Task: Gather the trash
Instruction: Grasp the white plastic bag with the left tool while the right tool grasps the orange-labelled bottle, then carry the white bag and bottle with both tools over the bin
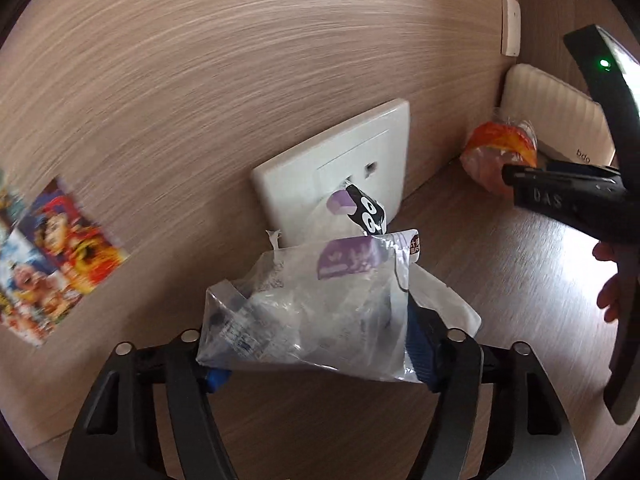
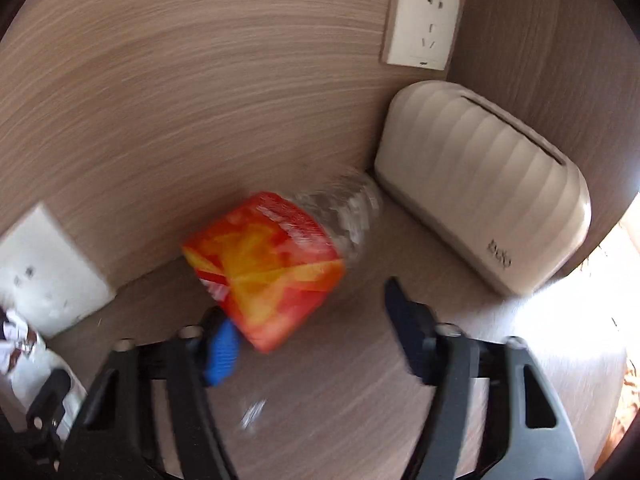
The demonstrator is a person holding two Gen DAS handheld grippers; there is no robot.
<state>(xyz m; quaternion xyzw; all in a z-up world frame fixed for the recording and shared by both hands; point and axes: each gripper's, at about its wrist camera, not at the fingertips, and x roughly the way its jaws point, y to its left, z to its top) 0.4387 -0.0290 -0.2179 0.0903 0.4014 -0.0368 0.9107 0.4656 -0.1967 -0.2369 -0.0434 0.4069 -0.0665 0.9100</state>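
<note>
My left gripper is shut on a crumpled clear plastic wrapper with purple and black print, held above the wooden desk near the wall. An empty clear bottle with an orange-red label lies on its side on the desk, also seen far right in the left wrist view. My right gripper is open with its jaws wide, the bottle's label end lying between the blue-padded fingers. In the left wrist view the right gripper points at the bottle.
A beige ribbed tissue box stands against the wall right of the bottle. White wall sockets sit on the wood panel. A colourful picture card is on the wall at left. The wooden desk runs into the corner.
</note>
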